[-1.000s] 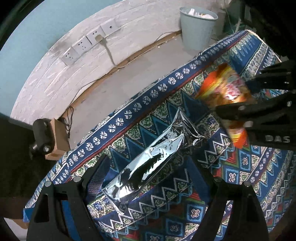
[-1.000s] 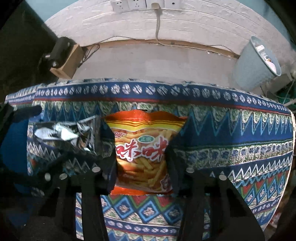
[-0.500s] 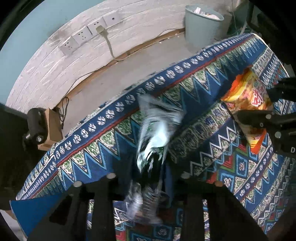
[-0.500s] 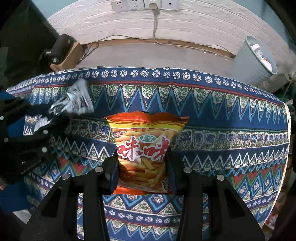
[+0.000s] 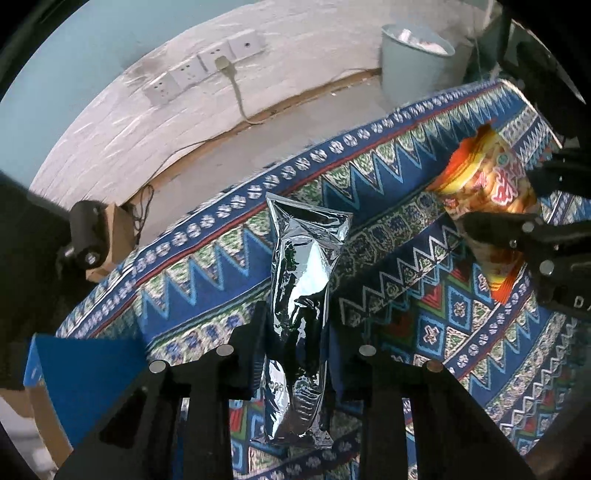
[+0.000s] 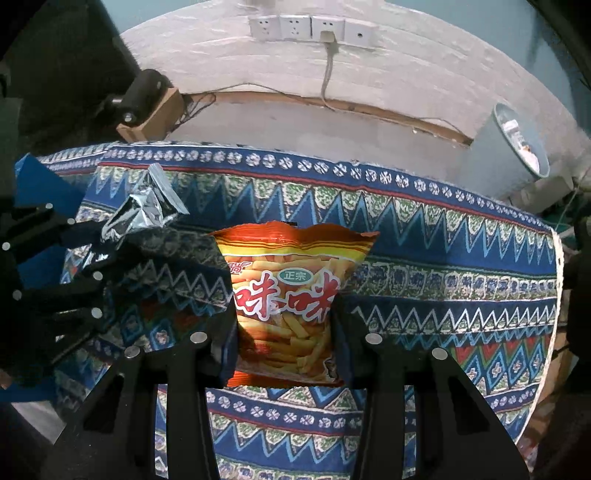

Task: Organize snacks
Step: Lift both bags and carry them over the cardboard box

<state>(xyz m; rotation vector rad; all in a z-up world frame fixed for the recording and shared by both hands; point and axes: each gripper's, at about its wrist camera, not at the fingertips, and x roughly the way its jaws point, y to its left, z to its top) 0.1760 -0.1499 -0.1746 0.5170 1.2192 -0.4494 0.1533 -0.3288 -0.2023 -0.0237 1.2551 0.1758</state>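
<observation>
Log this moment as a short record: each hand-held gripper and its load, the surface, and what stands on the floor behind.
left hand-held gripper: shut on the silver foil bag, gripped across its lower half, the bag's length running along the fingers
right hand-held gripper: shut on the orange snack bag, gripped at its lower part, printed front toward the camera
surface: patterned tablecloth in blue, green and red
left edge: blue box, partly in view
floor behind: pale waste bin, with rubbish inside
wall: row of sockets, one with a plug in it

Surface: table under patterned blue cloth (image 6: 424, 258), zigzag and diamond bands.
Left edge: blue box (image 5: 85, 373) beside the cloth.
Contact of the box with cloth: unclear.
</observation>
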